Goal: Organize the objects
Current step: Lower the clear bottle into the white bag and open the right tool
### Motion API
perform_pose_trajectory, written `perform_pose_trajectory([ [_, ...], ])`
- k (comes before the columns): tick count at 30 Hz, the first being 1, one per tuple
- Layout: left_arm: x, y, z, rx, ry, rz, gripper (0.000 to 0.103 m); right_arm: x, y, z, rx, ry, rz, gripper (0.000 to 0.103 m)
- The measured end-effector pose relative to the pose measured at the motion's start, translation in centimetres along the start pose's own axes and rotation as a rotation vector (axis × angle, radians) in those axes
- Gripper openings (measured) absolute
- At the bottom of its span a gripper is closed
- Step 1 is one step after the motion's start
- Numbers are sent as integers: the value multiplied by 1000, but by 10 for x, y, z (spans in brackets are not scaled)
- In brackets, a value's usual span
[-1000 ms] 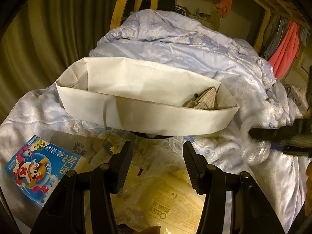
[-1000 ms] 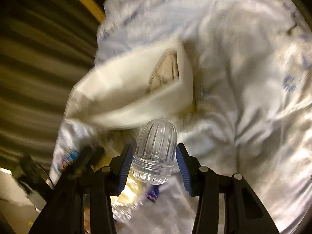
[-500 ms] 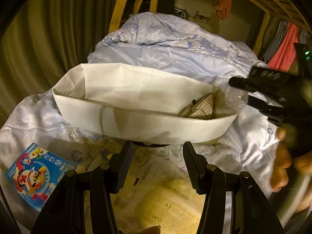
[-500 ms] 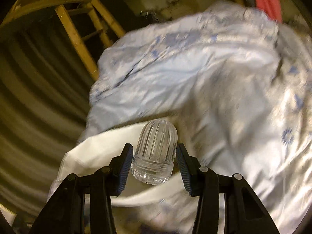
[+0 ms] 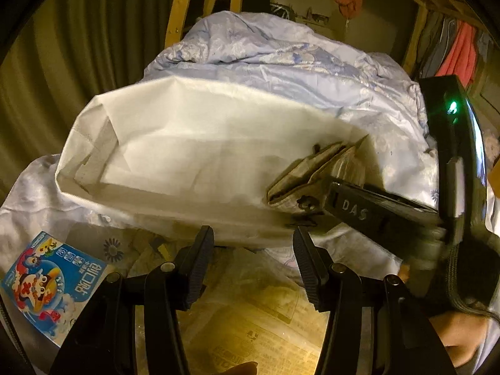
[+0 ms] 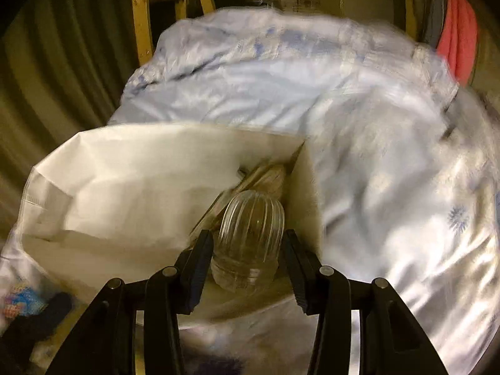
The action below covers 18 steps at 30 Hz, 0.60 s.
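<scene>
A white fabric storage bin (image 5: 175, 143) lies open on the bed, with a beige checked wallet (image 5: 300, 175) at its right end. My right gripper (image 6: 247, 250) holds a clear ribbed plastic jar (image 6: 250, 237) between its fingers, over the bin's right end (image 6: 300, 187), next to the wallet (image 6: 268, 178). In the left wrist view the right gripper's body (image 5: 375, 209) reaches into the bin from the right. My left gripper (image 5: 253, 262) is open and empty, just in front of the bin's near wall.
A blue cartoon-printed box (image 5: 50, 284) lies at the front left. Clear packets with yellow printed labels (image 5: 250, 318) lie under the left gripper. A crumpled pale blue duvet (image 5: 281, 62) lies behind the bin. Wooden bed posts (image 5: 178, 9) and hanging clothes (image 5: 459, 50) stand beyond.
My right gripper has carried the clear jar from the right over to the bin's right end and lowered it beside the wallet. The left gripper has moved slightly closer to the bin.
</scene>
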State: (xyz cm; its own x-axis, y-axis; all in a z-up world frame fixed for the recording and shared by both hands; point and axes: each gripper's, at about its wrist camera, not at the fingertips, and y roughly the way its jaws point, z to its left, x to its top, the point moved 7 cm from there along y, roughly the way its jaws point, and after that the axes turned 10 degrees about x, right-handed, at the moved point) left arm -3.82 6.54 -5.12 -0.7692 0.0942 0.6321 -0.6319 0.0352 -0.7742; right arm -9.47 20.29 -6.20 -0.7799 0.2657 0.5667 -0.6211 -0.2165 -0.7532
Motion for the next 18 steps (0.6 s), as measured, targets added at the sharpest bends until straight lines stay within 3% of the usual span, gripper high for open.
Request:
perform_pose_trajectory([
  [2, -1, 5, 1, -1, -3, 11, 52, -6, 4, -5, 86, 107, 59, 44],
  [6, -4, 10, 3, 17, 0, 15, 52, -10, -1, -11, 157, 166, 62, 40],
  [18, -10, 18, 1, 6, -6, 46, 52, -15, -15, -3, 181, 146, -51, 42],
])
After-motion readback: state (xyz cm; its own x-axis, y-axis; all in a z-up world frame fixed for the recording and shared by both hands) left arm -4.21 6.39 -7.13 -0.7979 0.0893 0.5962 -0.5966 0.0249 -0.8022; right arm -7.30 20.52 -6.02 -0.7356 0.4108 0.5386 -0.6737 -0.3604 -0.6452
